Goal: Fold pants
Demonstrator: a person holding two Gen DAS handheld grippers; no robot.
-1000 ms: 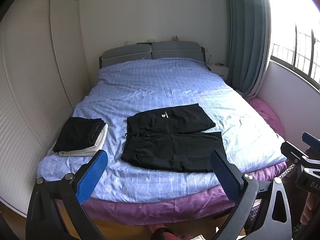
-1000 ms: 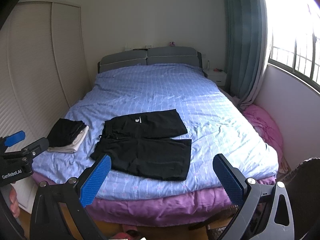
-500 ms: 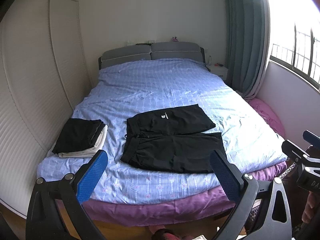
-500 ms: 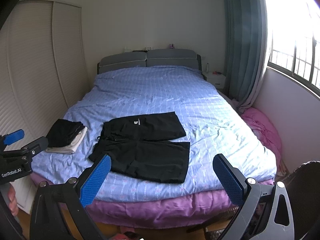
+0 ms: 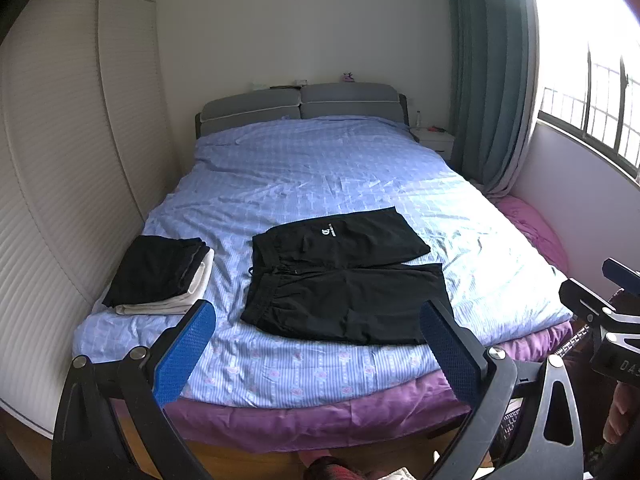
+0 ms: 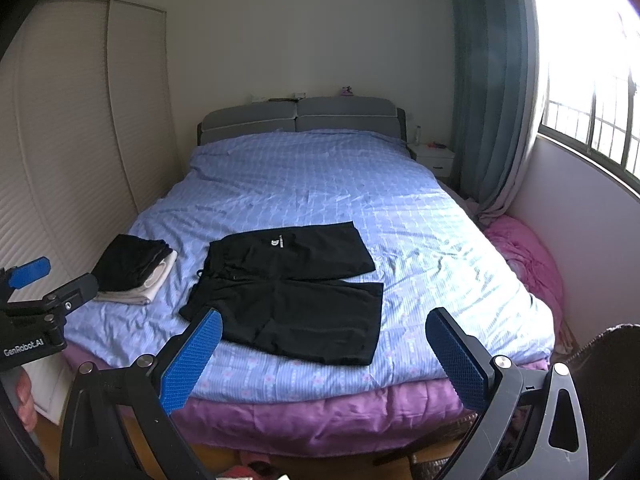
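Black shorts (image 5: 344,276) lie flat near the foot of the bed (image 5: 320,176), waistband to the left, legs spread apart to the right; they also show in the right wrist view (image 6: 288,292). My left gripper (image 5: 316,344) is open and empty, held off the foot of the bed, short of the shorts. My right gripper (image 6: 324,352) is open and empty, also held off the bed's foot edge. The left gripper shows at the left edge of the right wrist view (image 6: 36,308), and the right gripper at the right edge of the left wrist view (image 5: 604,308).
A folded stack of black and white clothes (image 5: 160,276) sits at the bed's front left corner. A white wardrobe (image 5: 68,160) lines the left side. A pink blanket (image 6: 532,264) lies between bed and window wall. A nightstand (image 5: 434,142) stands by the curtain.
Both grippers have drawn back slightly and risen; the bed and shorts look a little farther away. The shorts have not moved.
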